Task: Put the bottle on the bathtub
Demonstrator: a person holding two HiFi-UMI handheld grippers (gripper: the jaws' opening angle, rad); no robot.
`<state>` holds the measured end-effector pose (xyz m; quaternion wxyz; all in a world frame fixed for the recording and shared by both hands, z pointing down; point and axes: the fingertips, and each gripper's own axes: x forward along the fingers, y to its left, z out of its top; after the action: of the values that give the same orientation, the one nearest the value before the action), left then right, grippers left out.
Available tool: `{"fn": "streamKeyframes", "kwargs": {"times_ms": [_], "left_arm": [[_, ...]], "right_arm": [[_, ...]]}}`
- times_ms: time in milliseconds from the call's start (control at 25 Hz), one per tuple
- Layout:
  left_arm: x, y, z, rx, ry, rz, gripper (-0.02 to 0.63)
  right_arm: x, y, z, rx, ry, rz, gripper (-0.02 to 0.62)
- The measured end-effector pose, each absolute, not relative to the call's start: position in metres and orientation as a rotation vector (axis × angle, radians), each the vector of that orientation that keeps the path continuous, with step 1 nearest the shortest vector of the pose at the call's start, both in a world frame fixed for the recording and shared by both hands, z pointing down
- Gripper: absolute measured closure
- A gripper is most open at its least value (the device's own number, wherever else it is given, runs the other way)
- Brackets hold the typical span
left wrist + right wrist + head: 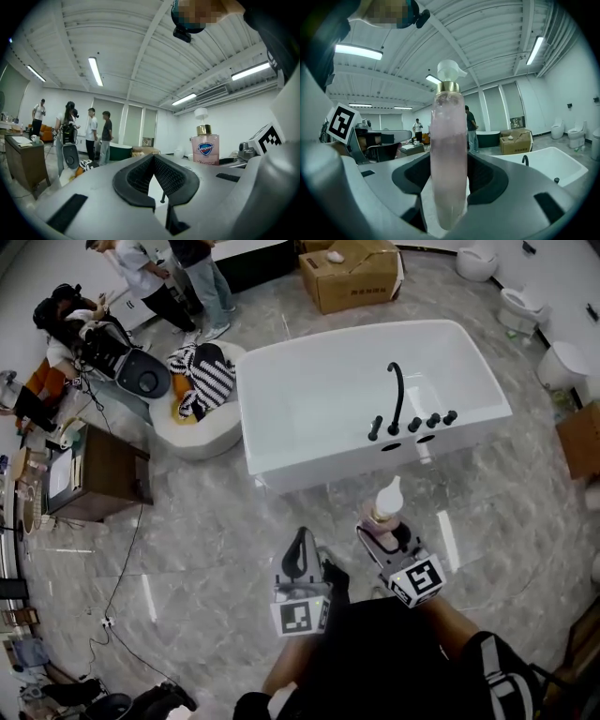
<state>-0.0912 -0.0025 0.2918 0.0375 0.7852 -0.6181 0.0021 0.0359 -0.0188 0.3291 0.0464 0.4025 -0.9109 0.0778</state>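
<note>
A clear pump bottle [449, 154] of pink soap with a gold collar and white pump stands upright between my right gripper's [449, 187] jaws, which are shut on it. From the head view the bottle [384, 512] and right gripper [386, 538] hang over the floor, just in front of the white bathtub [281, 442] near its black faucet [397, 395]. My left gripper [300, 557] is beside it to the left, shut with nothing held. The left gripper view shows the bottle [205, 147] to the right, and the left gripper [154, 180] itself.
Several people stand at the far left by a wooden cabinet [98, 474] and a round white seat with striped cloth [202, 381]. A cardboard box [352, 277] lies beyond the tub. Toilets [520, 306] line the right wall. Cables run over the marble floor.
</note>
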Motion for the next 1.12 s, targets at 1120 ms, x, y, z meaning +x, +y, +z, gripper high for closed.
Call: {"fn": "streamKeyframes", "kwargs": {"times_ms": [1120], "left_arm": [[-0.176, -0.194, 0.366, 2.322, -1.818, 0.000, 0.591]], "right_arm": [[-0.060, -0.250, 0.471, 1.228, -2.692, 0.175, 0.370]]}}
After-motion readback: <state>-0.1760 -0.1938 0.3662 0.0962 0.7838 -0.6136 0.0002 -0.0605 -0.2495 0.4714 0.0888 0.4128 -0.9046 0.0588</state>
